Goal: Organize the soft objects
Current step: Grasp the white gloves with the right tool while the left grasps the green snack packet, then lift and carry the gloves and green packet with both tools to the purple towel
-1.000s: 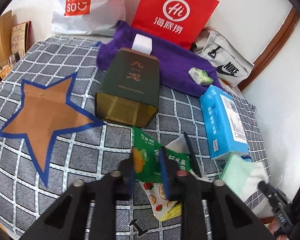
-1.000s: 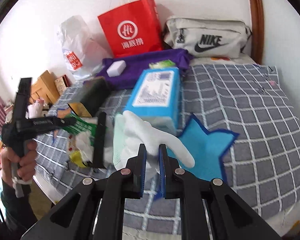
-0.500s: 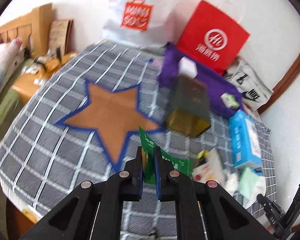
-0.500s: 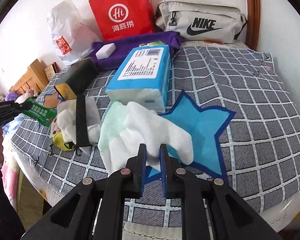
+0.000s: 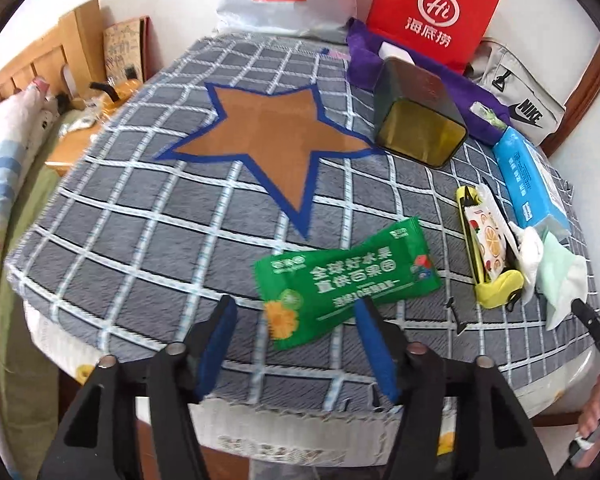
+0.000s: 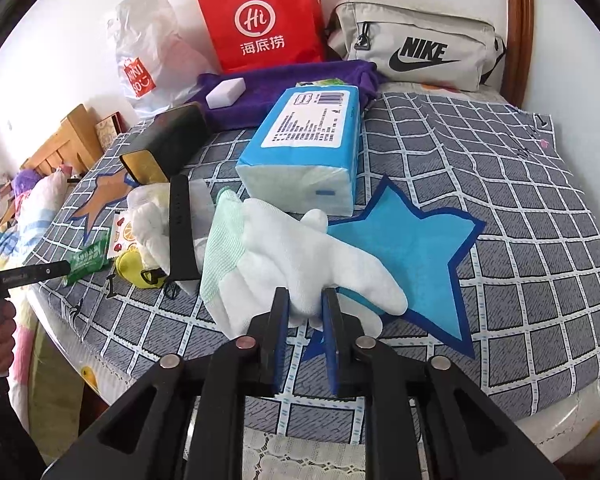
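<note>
Lying between the spread left gripper point(image 5: 296, 344), the packet point(image 5: 346, 276) is unsorted, while a glove point(image 6: 300, 268) is pinched by the right gripper point(image 6: 305, 308).

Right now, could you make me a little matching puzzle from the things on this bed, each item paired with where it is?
Things:
1. green packet
2. white glove
3. white sponge block
4. dark tin

Places:
A. on the purple towel
B. pinched by the right gripper
C. lying free before the open left gripper
D. at the orange star's tip

Pairs: 1-C, 2-B, 3-A, 4-D
</note>
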A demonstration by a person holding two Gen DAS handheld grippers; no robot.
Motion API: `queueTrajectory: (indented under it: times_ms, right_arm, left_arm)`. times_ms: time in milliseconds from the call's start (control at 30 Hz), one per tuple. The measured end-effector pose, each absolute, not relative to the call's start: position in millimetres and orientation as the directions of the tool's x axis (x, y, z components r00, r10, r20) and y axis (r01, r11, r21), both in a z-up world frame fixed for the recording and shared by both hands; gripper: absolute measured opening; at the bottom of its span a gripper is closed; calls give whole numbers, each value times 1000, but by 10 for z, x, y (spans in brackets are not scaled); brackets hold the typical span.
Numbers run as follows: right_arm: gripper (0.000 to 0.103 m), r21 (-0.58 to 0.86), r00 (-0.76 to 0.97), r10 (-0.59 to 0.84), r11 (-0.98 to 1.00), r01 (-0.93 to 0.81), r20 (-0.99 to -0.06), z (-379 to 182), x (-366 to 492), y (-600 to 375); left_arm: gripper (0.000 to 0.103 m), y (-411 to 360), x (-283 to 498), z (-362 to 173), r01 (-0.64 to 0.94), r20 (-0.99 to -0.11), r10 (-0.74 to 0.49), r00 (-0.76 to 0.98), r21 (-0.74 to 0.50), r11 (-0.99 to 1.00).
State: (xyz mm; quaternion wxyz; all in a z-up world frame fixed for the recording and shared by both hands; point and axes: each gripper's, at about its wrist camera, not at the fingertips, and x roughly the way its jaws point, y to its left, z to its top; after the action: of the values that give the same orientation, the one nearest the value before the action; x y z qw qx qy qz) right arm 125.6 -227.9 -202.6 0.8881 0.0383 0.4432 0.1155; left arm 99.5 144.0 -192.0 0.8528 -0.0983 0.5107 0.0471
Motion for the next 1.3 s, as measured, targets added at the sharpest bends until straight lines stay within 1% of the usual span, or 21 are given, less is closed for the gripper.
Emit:
queueTrajectory:
  times_ms: [67, 233, 300, 367, 433, 467, 500, 633, 733, 900, 967, 1000, 1033, 1067, 1100, 1133, 1167, 1200, 1233, 1267, 1300]
  right_arm:
    - [26, 167, 581, 235, 971, -169, -779, -2036, 1247, -2272]
    - [29, 166, 578, 235, 971, -171, -781, -2054, 1271, -2250]
    - [36, 167, 579, 235, 971, -170, -780, -2060, 1280, -2250]
    - [40, 164, 580, 235, 971, -173, -780, -2063, 1277, -2252]
    - [45, 147, 587, 224, 973, -176, -778, -2064, 1273, -2252]
    - [52, 135, 591, 213, 975, -174, -778, -2070, 1276, -2261]
    - [57, 129, 593, 206, 977, -171, -778, -2073, 1279, -2268]
    - [64, 142, 591, 208, 977, -158, -780, -2096, 1350, -2308]
    - [66, 160, 578, 220, 975, -154, -786, -2136, 1409, -2298]
    - [71, 161, 568, 224, 974, -158, -792, -2210, 1469, -2221]
    - [71, 162, 560, 226, 973, -162, -797, -2239, 1495, -2193]
    - [71, 162, 559, 227, 973, -163, -798, -2249, 1503, -2186]
    - [71, 165, 557, 231, 972, -168, -798, -2261, 1514, -2177]
    - [71, 167, 556, 238, 970, -176, -796, -2274, 1528, -2167]
    - [70, 166, 557, 240, 969, -181, -795, -2290, 1543, -2159]
    - [70, 158, 554, 233, 971, -180, -799, -2312, 1564, -2149]
    - [59, 153, 550, 229, 972, -181, -803, -2329, 1583, -2138]
    - [39, 154, 551, 232, 971, -185, -802, -2334, 1587, -2133]
    - [30, 161, 549, 243, 968, -193, -800, -2334, 1596, -2128]
    - [18, 179, 541, 264, 962, -205, -798, -2327, 1606, -2125]
    - [17, 201, 535, 287, 956, -214, -795, -2311, 1609, -2126]
  left_arm:
    - [67, 1434, 965, -1878, -148, -870, -21, 493, -107, 983]
    - [67, 1275, 1013, -1896, -52, -865, -18, 501, -50, 997]
    - [67, 1160, 1062, -1986, -9, -877, 17, 481, 14, 1000]
    - [67, 1091, 1082, -2034, 12, -866, 59, 496, 74, 997]
    - [67, 1057, 1119, -2046, 32, -861, 56, 505, 84, 996]
    - [67, 1033, 1160, -2051, 50, -862, 48, 505, 85, 995]
    - [67, 1015, 1194, -2057, 61, -862, 48, 505, 91, 994]
    - [68, 916, 1347, -2077, 108, -852, 70, 518, 146, 983]
    - [69, 916, 1486, -2073, 106, -853, 51, 520, 124, 987]
    - [69, 1037, 1637, -2112, 44, -861, -15, 509, 8, 999]
    - [65, 1030, 1614, -2130, 44, -855, -10, 519, 15, 999]
    - [60, 1022, 1600, -2133, 47, -852, -11, 524, 16, 999]
    - [51, 1016, 1586, -2132, 49, -849, -16, 528, 11, 999]
    - [46, 1002, 1562, -2126, 54, -847, -20, 532, 11, 998]
    - [37, 995, 1551, -2120, 55, -847, -21, 531, 10, 998]
    - [33, 991, 1539, -2116, 51, -849, -22, 528, 6, 999]
    - [32, 1004, 1540, -2108, 46, -850, -22, 526, 2, 999]
    - [29, 1010, 1536, -2105, 40, -851, -23, 524, -3, 999]
    - [27, 1020, 1536, -2098, 37, -853, -24, 522, -6, 999]
    - [26, 1043, 1540, -2086, 27, -856, -29, 517, -17, 999]
    - [25, 1052, 1539, -2079, 26, -858, -36, 512, -27, 999]
